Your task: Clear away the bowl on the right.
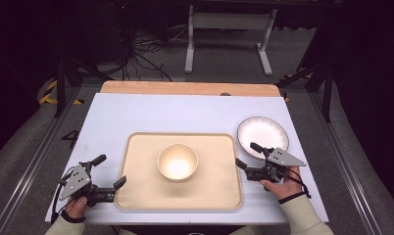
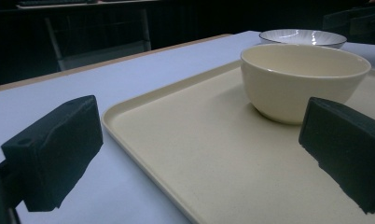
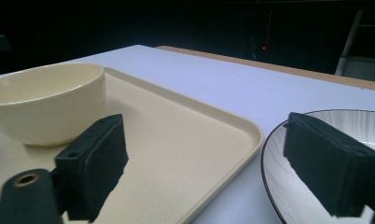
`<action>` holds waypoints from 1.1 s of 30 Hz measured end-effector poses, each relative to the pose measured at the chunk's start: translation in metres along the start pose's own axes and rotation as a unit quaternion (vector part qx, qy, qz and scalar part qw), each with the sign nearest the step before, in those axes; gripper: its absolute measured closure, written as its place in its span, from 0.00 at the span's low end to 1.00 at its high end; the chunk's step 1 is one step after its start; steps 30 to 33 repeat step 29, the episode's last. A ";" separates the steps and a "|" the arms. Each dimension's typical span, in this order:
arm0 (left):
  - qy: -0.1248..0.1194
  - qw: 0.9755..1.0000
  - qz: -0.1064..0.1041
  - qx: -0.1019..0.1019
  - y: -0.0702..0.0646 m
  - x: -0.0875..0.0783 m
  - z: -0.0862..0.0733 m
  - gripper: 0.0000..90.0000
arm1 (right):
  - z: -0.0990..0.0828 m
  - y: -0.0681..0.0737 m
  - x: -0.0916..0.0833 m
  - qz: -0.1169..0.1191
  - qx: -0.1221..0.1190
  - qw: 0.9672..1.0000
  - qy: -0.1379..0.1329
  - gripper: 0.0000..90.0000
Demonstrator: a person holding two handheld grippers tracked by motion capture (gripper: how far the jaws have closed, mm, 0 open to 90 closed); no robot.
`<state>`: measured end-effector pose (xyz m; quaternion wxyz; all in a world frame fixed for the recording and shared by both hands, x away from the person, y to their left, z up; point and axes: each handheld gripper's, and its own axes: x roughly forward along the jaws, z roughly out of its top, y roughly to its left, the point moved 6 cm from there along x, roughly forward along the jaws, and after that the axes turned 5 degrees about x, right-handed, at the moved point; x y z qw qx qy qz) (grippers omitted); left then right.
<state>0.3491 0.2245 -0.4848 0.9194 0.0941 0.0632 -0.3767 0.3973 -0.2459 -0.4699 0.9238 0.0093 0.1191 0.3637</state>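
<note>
A cream bowl [image 1: 178, 162] stands upright in the middle of a beige tray [image 1: 141, 188]. Beside the tray's right edge lies a white plate [image 1: 263, 131] with a dark rim. My left gripper [image 1: 110, 171] rests at the tray's left front corner, open, one jaw over the table and one over the tray [image 2: 176, 116], with the bowl [image 2: 304, 79] ahead. My right gripper [image 1: 248, 154] is open at the tray's right edge. In the right gripper view, one jaw hangs over the tray [image 3: 185, 135] and the other over the plate [image 3: 363, 126]. Neither gripper holds anything.
The tray sits on a pale blue tabletop [image 1: 151, 115] with a wooden strip [image 1: 185, 88] along the far edge. Beyond it are a white frame stand [image 1: 229, 22] and cables on the floor [image 1: 141, 54]. Bare table lies behind the tray.
</note>
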 end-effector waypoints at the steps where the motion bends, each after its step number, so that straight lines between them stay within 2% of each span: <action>1: 0.000 1.000 0.000 -0.001 0.000 0.000 0.000 0.00 | 0.000 0.000 0.000 0.002 -0.001 1.000 -0.003 0.12; 8: 0.001 1.000 -0.001 -0.001 0.000 0.000 0.000 0.00 | 0.001 0.002 -0.007 0.011 -0.009 0.999 -0.032 0.00; 12: 0.001 1.000 -0.001 -0.001 0.000 0.000 0.000 0.00 | 0.001 0.004 -0.009 0.018 -0.018 0.999 -0.044 0.00; 15: 0.001 1.000 -0.001 -0.001 0.000 0.000 0.000 0.00 | 0.000 0.007 -0.013 0.023 -0.033 0.997 -0.064 0.00; 18: 0.000 1.000 0.000 -0.002 0.000 0.000 0.000 0.00 | 0.001 0.007 -0.015 0.023 -0.034 0.996 -0.077 0.00; 33: 0.000 1.000 -0.002 -0.001 0.000 0.000 0.000 0.00 | 0.001 0.007 -0.016 0.025 -0.031 0.996 -0.081 0.00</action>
